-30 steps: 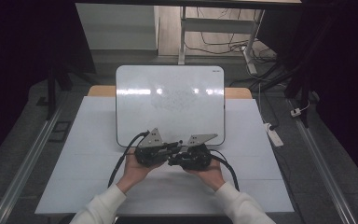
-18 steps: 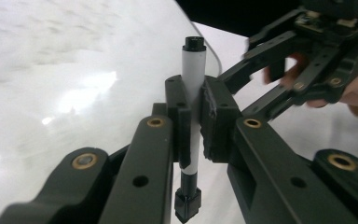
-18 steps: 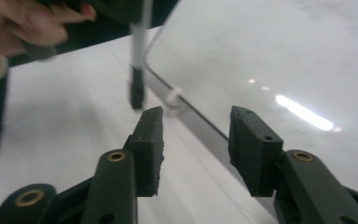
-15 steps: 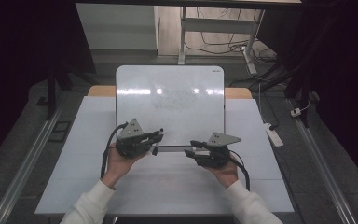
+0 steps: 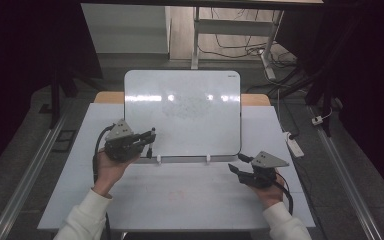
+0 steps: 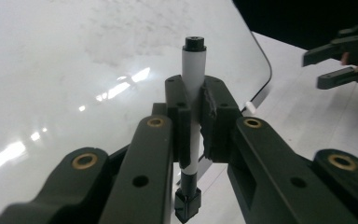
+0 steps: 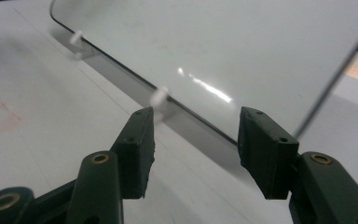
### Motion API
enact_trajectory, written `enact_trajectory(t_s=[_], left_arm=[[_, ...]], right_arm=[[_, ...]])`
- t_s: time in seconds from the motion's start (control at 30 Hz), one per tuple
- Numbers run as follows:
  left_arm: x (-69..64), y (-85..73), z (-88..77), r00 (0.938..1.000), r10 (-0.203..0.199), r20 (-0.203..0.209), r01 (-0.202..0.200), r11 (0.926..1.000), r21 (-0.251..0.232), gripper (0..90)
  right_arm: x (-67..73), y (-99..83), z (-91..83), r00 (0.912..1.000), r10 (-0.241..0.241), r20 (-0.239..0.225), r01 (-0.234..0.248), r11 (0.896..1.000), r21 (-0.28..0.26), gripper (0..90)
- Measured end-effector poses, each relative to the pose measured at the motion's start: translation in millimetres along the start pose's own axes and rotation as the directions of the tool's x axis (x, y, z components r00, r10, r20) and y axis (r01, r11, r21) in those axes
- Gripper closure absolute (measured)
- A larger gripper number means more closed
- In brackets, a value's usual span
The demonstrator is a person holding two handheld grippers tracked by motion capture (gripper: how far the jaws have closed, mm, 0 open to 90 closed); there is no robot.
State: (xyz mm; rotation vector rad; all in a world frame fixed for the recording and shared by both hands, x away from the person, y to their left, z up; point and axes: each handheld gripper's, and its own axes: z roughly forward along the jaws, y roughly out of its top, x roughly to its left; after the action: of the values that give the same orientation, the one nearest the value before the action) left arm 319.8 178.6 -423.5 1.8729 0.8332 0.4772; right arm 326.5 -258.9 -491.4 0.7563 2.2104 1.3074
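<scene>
A white marker (image 6: 193,60) with black ends stands upright between the pads of my left gripper (image 6: 196,100), which is shut on its barrel. In the high view the left gripper (image 5: 149,140) holds the marker (image 5: 151,145) at the lower left corner of the whiteboard (image 5: 190,110), which is propped up on the table. My right gripper (image 5: 236,165) hovers low over the table near the board's lower right corner. Its jaws have just been opening, and nothing lies between them in the right gripper view (image 7: 196,121). The left gripper view also shows the right gripper (image 6: 335,65) farther off.
The whiteboard (image 7: 214,46) leans back on small white clips (image 5: 159,160) at its bottom edge. Faint smudges mark its middle. The pale table (image 5: 180,195) stretches in front of the board. A white power strip (image 5: 294,145) lies off the table's right edge.
The two grippers, together at the table's middle a second ago, have moved apart. The left went left and up with the marker. The right went right, let go of the marker and opened.
</scene>
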Motion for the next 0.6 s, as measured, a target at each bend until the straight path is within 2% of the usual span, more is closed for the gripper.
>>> enact_trajectory(t_s=[0.23,0.3,0.37,0.5,0.6], left_arm=[[8.6,-1.0,-3.7,0.9994,-0.024,-0.024,0.025,0.9995,0.017,81.4],[10.0,-1.3,-4.0,0.9988,-0.018,-0.046,0.019,0.9995,0.026,81.4],[11.7,-2.2,-3.7,0.9976,-0.011,-0.069,0.014,0.9992,0.038,81.4],[16.6,-2.5,1.4,0.9959,-0.017,-0.088,0.023,0.9977,0.064,81.4],[19.8,-0.1,8.0,0.994,-0.008,-0.109,0.018,0.9954,0.094,81.3]], right_arm=[[-7.5,-13.7,-16.2,0.9989,0.01,0.046,-0.011,1.0,0.02,45.0],[-9.0,-15.9,-18.4,0.9986,0.013,0.052,-0.014,1.0,0.022,45.0],[-10.1,-16.7,-19.1,0.9984,0.015,0.054,-0.017,1.0,0.025,44.9],[-10.0,-16.7,-16.5,0.9987,0.009,0.05,-0.01,1.0,0.029,44.6],[-8.6,-16.9,-14.9,0.9988,-0.002,0.048,0.0,0.999,0.034,44.4]])
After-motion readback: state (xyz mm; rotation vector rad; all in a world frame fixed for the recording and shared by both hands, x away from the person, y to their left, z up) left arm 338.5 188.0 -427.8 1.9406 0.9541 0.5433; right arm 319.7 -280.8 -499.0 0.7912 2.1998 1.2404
